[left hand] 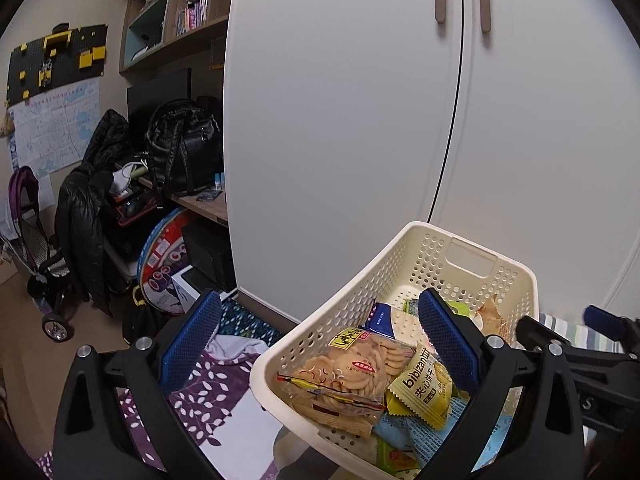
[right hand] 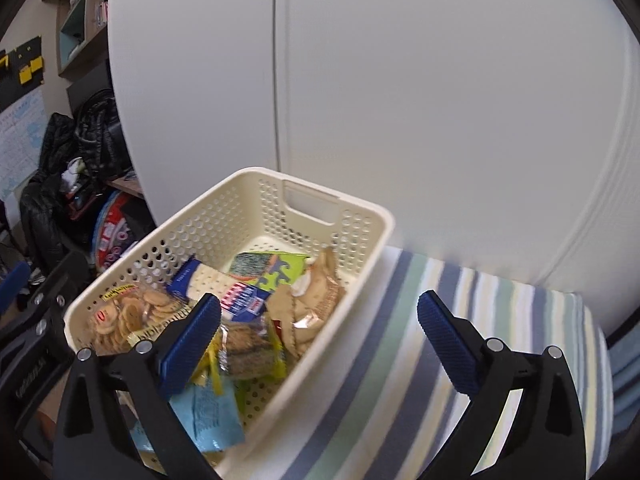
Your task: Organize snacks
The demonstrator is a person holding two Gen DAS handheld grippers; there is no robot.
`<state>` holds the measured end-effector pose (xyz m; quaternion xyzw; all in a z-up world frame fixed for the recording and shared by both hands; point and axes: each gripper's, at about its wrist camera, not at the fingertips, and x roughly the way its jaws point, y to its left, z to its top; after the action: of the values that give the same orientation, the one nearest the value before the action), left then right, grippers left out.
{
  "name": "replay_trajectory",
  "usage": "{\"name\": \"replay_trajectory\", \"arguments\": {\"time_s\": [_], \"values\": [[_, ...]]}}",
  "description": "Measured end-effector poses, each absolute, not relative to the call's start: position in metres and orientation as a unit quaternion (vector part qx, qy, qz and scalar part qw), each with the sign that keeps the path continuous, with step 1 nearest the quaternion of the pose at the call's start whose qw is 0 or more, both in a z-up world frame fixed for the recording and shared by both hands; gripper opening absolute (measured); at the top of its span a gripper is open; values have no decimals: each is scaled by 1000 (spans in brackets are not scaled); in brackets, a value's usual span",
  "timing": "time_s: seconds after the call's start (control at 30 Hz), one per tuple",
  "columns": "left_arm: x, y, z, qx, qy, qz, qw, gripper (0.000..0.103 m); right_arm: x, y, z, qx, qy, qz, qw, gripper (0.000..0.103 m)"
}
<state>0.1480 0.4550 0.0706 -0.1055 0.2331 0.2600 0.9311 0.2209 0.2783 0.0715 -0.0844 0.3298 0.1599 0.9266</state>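
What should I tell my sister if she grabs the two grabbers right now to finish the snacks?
Left gripper: jaws open, holding nothing, one on each side of the basket's left wall.
Right gripper: jaws open, holding nothing, straddling the basket's right wall.
Cream basket sits on the striped cloth, in front of the white cupboard.
Done: the snack packets in view lie in the basket.
Left: can't tell; perhaps move the basket.

Cream perforated basket [right hand: 362, 240], blue-green-white striped cloth [right hand: 460, 340], purple leaf-print fabric [left hand: 200, 396], yellow wafer packet [left hand: 420, 392].
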Motion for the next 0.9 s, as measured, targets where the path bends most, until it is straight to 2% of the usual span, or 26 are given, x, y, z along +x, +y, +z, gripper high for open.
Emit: {"name": "replay_trajectory", "arguments": {"time_s": [0.4,0.63,0.9], "values": [[139,428,92,-58,183,278,941,100,146,249,97,-117,245,49,961,98],[122,416,114,-42,144,286,946,100,107,232,107,-91,222,50,970,98],[79,415,116,8,178,275,945,100,78,234,112,-93,213,103,967,98]]}}
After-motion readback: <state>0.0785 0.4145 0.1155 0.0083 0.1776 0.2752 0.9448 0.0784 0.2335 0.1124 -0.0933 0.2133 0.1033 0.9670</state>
